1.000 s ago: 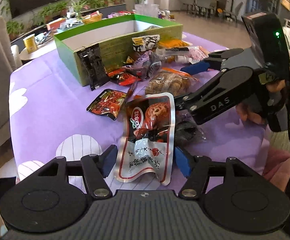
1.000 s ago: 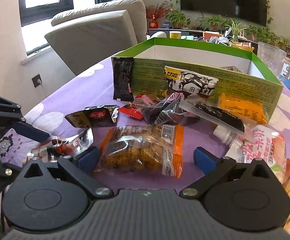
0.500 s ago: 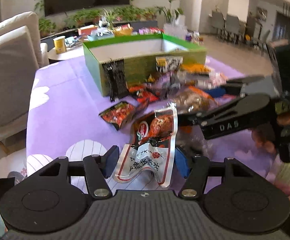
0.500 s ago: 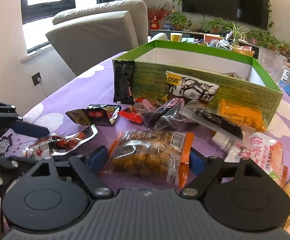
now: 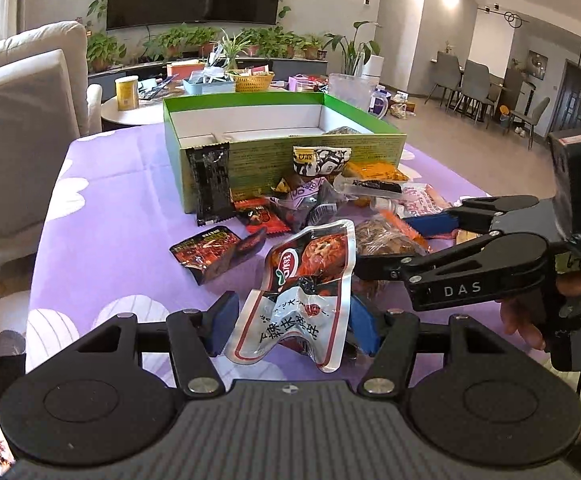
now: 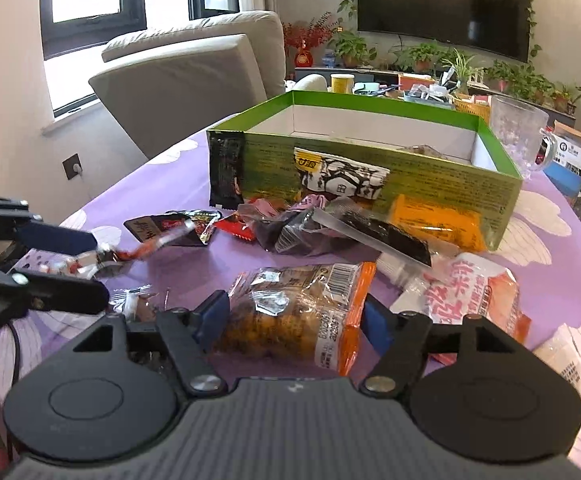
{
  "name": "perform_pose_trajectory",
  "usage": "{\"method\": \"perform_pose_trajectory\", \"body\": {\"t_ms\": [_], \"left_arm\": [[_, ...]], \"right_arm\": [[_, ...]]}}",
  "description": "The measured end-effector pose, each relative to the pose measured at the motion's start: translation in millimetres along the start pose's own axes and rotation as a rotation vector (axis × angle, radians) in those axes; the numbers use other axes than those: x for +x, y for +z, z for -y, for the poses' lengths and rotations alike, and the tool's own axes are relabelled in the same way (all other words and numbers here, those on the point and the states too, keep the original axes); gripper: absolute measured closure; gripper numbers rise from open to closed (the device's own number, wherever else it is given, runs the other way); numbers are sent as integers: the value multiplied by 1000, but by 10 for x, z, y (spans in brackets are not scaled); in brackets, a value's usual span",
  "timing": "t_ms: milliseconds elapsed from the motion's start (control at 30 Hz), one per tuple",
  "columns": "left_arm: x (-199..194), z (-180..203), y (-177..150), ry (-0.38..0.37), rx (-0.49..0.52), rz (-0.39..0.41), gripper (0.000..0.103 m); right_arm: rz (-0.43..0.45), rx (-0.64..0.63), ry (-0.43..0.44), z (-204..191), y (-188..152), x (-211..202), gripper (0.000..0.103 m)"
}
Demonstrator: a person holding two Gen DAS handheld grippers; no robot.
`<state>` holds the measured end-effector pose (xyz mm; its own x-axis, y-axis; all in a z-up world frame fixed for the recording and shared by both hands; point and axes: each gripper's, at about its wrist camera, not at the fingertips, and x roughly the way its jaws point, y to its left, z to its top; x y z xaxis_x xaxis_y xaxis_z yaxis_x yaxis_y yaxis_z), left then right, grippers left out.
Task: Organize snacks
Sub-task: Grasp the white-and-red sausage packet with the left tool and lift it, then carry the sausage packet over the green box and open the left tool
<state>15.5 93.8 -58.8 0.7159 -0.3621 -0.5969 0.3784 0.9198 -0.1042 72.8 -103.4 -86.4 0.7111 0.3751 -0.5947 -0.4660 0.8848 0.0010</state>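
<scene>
Left gripper (image 5: 290, 328) clamped on red-and-white pouch (image 5: 304, 288), jaws just narrowed; long axis 6 to 12 o'clock, top toward green box (image 5: 282, 160); raised off purple cloth (image 5: 102, 232) since earlier frame. Right gripper (image 6: 294, 320) clamped on orange-edged biscuit bag (image 6: 298, 308), likewise raised.

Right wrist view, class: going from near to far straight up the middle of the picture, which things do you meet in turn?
Right gripper → orange-edged snack bag between its fingers → black strip packet → black-and-white packet leaning on the box → green box → television.
</scene>
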Motion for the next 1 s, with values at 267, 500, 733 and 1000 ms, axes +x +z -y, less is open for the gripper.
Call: {"method": "perform_pose_trajectory", "body": {"t_ms": [267, 500, 733, 1000], "left_arm": [[-34, 18, 12, 15, -23, 28, 47], [-74, 28, 47, 16, -37, 58, 47], [-56, 46, 89, 10, -59, 74, 47], [-111, 46, 227, 2, -82, 138, 47]], "right_arm": [[43, -78, -21, -138, -39, -16, 45], [-18, -56, -52, -164, -78, 177, 45], [-11, -81, -52, -166, -33, 133, 45], [28, -78, -26, -101, -6, -47, 46]]}}
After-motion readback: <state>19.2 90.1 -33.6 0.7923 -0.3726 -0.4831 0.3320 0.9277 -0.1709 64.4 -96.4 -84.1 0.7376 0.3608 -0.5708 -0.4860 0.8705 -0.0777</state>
